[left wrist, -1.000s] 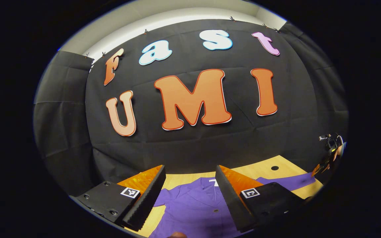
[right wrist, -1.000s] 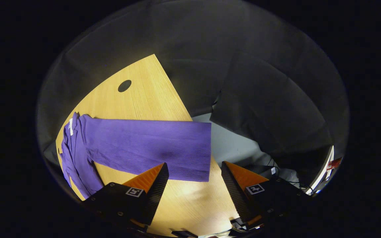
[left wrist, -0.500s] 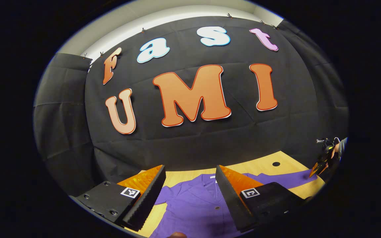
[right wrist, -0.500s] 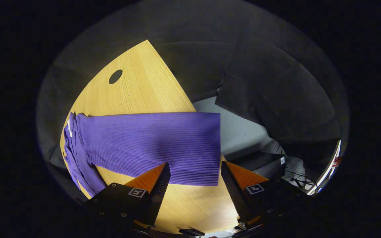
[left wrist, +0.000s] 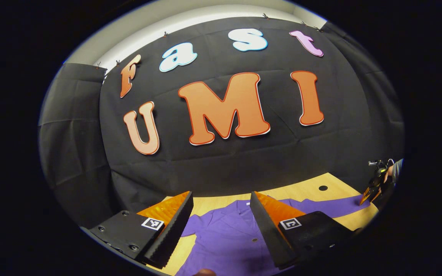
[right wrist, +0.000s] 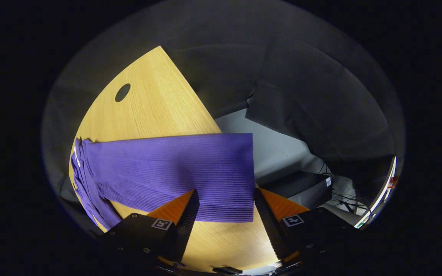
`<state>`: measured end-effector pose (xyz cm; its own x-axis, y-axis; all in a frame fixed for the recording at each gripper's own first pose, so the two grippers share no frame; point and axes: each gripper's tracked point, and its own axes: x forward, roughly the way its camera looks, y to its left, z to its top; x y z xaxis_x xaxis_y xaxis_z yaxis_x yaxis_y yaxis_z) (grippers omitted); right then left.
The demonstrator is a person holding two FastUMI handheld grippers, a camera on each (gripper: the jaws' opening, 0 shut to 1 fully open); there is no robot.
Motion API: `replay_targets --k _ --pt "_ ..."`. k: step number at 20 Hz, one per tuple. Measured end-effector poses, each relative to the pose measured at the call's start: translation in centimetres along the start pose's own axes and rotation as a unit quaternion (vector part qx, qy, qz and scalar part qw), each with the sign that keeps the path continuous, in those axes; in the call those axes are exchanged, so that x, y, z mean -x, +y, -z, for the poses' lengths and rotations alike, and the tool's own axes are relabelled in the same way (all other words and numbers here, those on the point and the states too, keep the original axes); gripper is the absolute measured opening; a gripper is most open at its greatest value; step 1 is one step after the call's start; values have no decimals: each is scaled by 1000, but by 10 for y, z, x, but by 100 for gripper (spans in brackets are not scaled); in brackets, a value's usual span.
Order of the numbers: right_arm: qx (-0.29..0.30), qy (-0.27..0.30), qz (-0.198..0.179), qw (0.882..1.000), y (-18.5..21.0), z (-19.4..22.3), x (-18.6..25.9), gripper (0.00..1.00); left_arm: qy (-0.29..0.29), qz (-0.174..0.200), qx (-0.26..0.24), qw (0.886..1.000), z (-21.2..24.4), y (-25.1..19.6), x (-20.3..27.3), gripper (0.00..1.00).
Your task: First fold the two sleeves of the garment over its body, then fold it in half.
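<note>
The garment (left wrist: 228, 237), purple, lies flat on the wooden surface (right wrist: 155, 103), its right sleeve (right wrist: 175, 172) stretched out with the cuff overhanging the surface's edge. The right tool (right wrist: 225, 212) hangs over that cuff with fingers spread apart, gripping nothing. The left tool (left wrist: 219, 226) hovers over the garment's body near the collar, also spread wide and empty.

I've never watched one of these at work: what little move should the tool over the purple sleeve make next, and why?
Probably ease the right gripper down and forward until its open jaws straddle the cuff end of the sleeve, then close. The sleeve lies spread flat on the wooden table, unfolded, its cuff reaching past the table's edge, and the jaws hold nothing. The left gripper hangs open above the garment's body.
</note>
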<state>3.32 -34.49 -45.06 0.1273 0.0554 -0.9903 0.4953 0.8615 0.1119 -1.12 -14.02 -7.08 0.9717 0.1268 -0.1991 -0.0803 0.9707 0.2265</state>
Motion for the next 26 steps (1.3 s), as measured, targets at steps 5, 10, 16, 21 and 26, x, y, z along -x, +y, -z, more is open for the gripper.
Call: replay_targets --k 5,10,16,21,26 --pt "15 -1 35 999 -3 1 -4 51 2 8 5 1000 3 -3 0 94" --pt "-9 -11 10 1000 13 0 2 6 0 6 9 1000 7 11 3 94" --pt "-12 -55 -20 998 43 -7 61 5 2 11 26 1000 15 37 1 94" --pt "11 -85 -43 995 97 4 120 5 -12 23 40 999 16 68 2 94" --pt "59 -129 -62 988 173 16 186 5 -19 18 55 998 20 121 -2 94"
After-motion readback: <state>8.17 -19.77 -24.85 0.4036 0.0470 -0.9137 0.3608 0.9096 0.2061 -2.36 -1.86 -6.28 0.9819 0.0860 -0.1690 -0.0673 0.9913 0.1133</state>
